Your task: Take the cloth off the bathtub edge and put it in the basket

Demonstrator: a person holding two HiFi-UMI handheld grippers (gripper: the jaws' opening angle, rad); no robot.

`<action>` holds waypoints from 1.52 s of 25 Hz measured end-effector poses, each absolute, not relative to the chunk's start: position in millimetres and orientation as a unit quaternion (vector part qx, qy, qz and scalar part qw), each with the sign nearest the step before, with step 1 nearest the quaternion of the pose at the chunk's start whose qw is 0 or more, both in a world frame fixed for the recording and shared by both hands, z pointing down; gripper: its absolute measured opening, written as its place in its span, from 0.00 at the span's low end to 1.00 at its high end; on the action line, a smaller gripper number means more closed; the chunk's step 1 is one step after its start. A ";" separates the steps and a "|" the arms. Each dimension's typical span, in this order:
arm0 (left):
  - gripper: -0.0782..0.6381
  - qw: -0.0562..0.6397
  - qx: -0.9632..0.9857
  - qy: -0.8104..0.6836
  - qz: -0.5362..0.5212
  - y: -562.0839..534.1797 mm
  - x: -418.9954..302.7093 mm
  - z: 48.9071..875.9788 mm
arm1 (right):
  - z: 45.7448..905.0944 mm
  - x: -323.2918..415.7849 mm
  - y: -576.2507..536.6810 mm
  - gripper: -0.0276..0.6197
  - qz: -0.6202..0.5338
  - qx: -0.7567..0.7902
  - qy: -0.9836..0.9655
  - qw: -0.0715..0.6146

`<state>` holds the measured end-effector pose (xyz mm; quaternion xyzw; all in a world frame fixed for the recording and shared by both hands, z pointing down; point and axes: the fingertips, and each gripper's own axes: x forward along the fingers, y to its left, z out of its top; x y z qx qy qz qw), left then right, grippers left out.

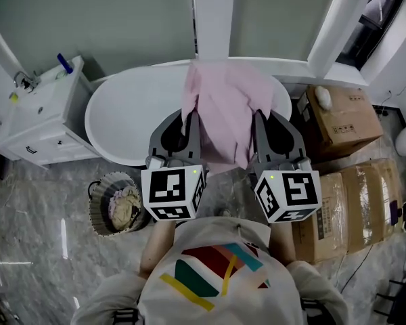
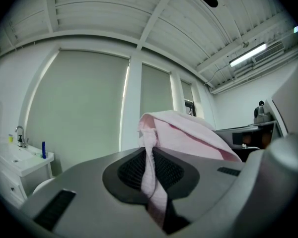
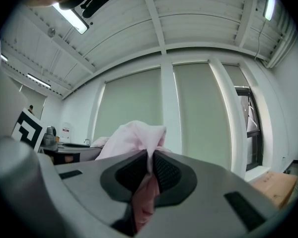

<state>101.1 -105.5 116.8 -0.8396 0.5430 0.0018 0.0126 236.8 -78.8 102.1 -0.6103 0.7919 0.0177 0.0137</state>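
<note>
A white vanity counter (image 1: 37, 117) with a tap and a blue item (image 1: 65, 63) stands at far left, just beside the white bathtub (image 1: 125, 114). Below it, on the marbled floor, a round woven basket (image 1: 95, 212) holds crumpled fabric, well apart from the pink cloth (image 1: 223, 107).

The left tongs (image 1: 191, 116) are pressed together on the cloth's left edge. The left gripper view shows a thin fold of pink fabric (image 2: 184, 133) pinched between the dark ribbed pads of these tongs (image 2: 148, 150), with the rest bunched beyond and to the right of the tips.

The cloth spans the gap between the two tools and hangs in loose folds over the tub's near side.

The right tongs (image 1: 260, 116) are likewise closed on the cloth's right edge. The right gripper view has a fold trapped between the pads of those tongs (image 3: 151, 155), with the cloth (image 3: 131, 135) heaped just past them and to the left.

Cardboard boxes (image 1: 342, 124) sit on the floor at far right, beside the tub's end.
</note>
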 end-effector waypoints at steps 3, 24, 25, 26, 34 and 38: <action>0.18 0.019 -0.839 0.544 0.001 -103.7 104.4 116.7 | 101.1 239.7 -76.7 0.12 0.021 -0.609 0.793 0.019; 0.18 0.018 -0.729 0.684 -0.010 -131.3 0.7 111.6 | 90.8 132.9 -152.5 0.12 0.031 -0.436 0.899 0.023; 0.18 0.021 -0.720 0.694 -0.011 -128.8 -13.8 110.0 | 89.5 117.0 -155.0 0.12 0.032 -0.423 0.905 0.026; 0.18 0.025 -0.710 0.704 -0.014 -125.9 -28.8 108.4 | 88.3 100.3 -157.1 0.12 0.032 -0.410 0.911 0.030; 0.18 0.045 -0.602 0.796 -0.031 -78.2 -168.1 94.8 | 81.0 -54.7 -146.2 0.12 0.020 -0.279 0.959 0.053; 0.18 0.043 -0.554 0.830 -0.033 -51.4 -227.6 92.5 | 80.4 -122.8 -131.9 0.12 0.018 -0.224 0.973 0.053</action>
